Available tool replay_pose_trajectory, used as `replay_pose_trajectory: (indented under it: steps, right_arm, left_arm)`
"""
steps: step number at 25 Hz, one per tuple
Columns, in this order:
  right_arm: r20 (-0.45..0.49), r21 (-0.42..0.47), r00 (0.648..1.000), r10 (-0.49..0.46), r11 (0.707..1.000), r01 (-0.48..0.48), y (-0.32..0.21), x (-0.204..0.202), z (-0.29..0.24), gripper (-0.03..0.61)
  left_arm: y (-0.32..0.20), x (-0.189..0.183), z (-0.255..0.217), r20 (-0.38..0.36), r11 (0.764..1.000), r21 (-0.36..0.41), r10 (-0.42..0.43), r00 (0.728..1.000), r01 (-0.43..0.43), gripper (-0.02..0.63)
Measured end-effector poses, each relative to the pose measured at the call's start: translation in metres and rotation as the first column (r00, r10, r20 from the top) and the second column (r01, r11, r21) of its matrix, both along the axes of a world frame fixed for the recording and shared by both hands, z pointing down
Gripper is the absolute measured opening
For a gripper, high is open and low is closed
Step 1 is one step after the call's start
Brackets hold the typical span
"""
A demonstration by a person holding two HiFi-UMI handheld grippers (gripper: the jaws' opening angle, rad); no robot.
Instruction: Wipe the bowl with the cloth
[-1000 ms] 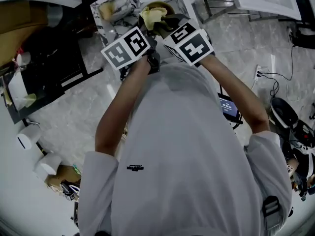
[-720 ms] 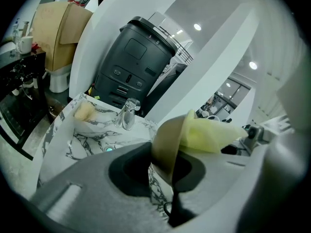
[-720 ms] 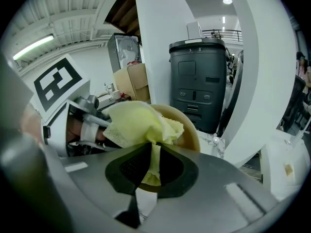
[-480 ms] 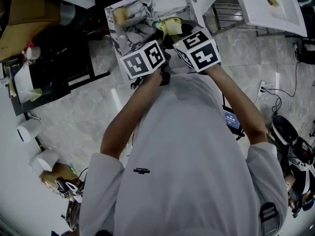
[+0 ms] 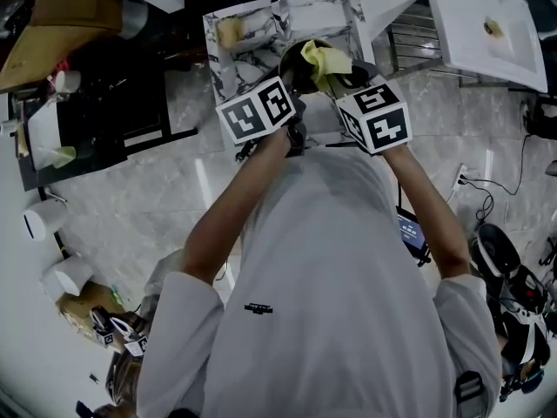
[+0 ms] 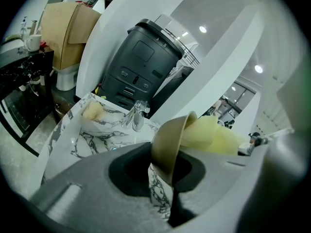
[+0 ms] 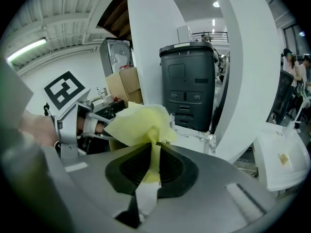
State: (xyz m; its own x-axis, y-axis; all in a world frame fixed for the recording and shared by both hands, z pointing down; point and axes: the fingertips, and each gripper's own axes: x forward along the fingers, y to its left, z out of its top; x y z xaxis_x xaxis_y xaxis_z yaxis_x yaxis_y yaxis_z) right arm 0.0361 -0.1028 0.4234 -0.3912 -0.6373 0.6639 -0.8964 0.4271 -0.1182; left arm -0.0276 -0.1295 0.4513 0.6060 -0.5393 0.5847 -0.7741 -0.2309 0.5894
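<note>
The brown bowl [image 6: 167, 140] is gripped by its rim, tilted on edge, in the left gripper [image 6: 163, 178], whose jaws are nearly closed upon it. It is held above the marbled sink [image 6: 97, 135], near the tap [image 6: 137, 114]. The yellow cloth [image 7: 138, 125] is pinched in the right gripper [image 7: 153, 166], jaws almost together on a thin fold, and is pressed against the bowl's inside. Black-and-white square patterns are shown on the marker cube [image 5: 261, 110]. A small dark logo [image 5: 258, 307] is seen on the grey shirt [image 5: 348, 277], too small to be read.
</note>
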Motion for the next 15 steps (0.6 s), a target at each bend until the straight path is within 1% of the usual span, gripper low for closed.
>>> replay_pose_trajectory:
  steps: [3, 6, 10, 15]
  right_arm:
    - [-0.001, -0.014, 1.0, -0.013, 1.0, 0.013, 0.008, -0.001, 0.001, 0.034]
    - [0.011, -0.007, 1.0, 0.002, 1.0, -0.001, 0.013, 0.003, -0.003, 0.034]
    - [0.08, 0.052, 0.995, 0.053, 0.997, -0.057, 0.009, 0.012, -0.016, 0.034]
    - [0.127, 0.117, 0.987, 0.095, 0.987, -0.11, -0.003, 0.004, -0.023, 0.034]
  left_arm:
    - [-0.005, -0.003, 0.002, -0.016, 1.0, -0.012, -0.017, 1.0, 0.017, 0.057]
    - [-0.005, -0.005, 0.006, -0.054, 0.998, -0.047, -0.044, 0.998, 0.041, 0.057]
    - [-0.005, -0.005, 0.008, -0.133, 0.992, -0.105, -0.084, 0.988, 0.07, 0.057]
    - [-0.01, -0.015, 0.015, -0.199, 0.985, -0.145, -0.12, 0.973, 0.092, 0.057]
